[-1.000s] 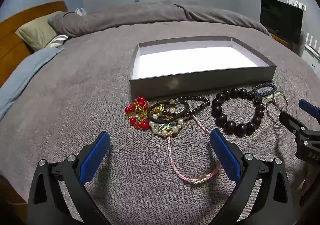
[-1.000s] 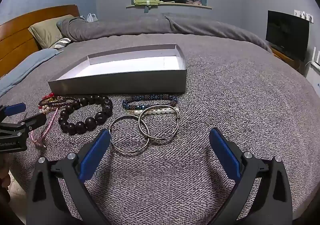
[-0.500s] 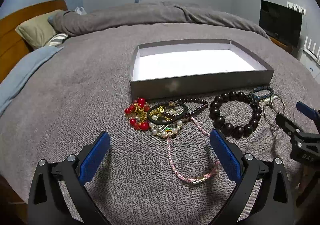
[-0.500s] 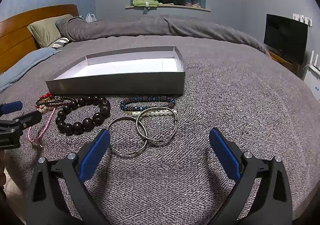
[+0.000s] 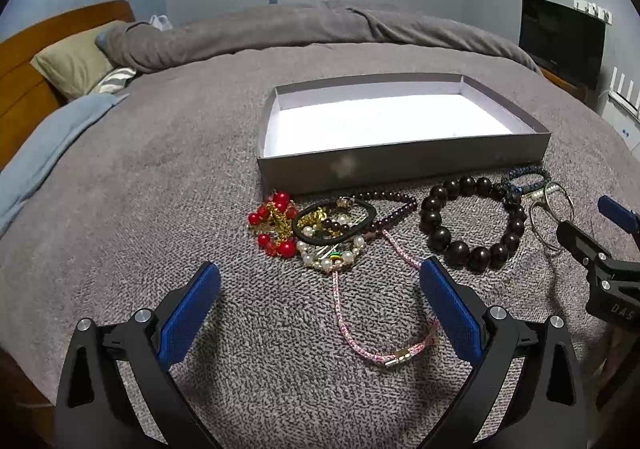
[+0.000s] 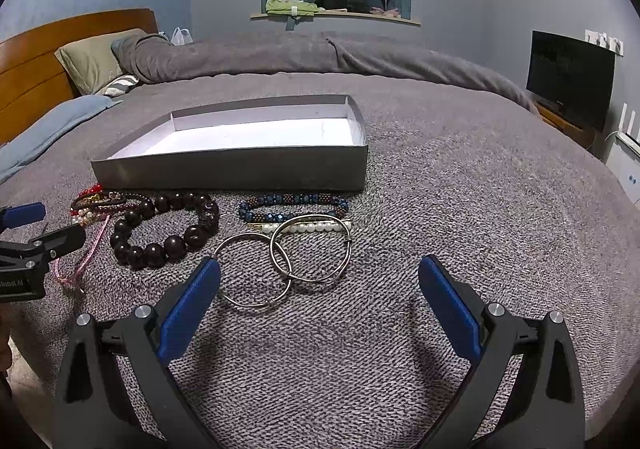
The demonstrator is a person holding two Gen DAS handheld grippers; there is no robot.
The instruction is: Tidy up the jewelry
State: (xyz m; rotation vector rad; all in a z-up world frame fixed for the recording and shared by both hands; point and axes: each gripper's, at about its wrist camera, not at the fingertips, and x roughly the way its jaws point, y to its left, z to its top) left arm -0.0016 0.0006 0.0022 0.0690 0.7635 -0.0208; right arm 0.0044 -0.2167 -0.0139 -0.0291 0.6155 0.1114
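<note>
Jewelry lies heaped on the grey blanket [image 5: 160, 177] before the shallow grey box [image 5: 400, 163], seen from the left wrist; the left gripper [image 5: 320, 309] spreads wide over the pink cord bracelet [image 5: 360, 345]. Right wrist: the right gripper [image 6: 318, 301] (likewise wide, holding nothing) hovers above two linked metal bangles [image 6: 284, 263], beside the dark bead bracelet [image 6: 168, 229].

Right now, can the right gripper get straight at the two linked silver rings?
Probably yes: the right gripper is open, the silver rings lie flat on the grey blanket just ahead, with nothing between.
</note>
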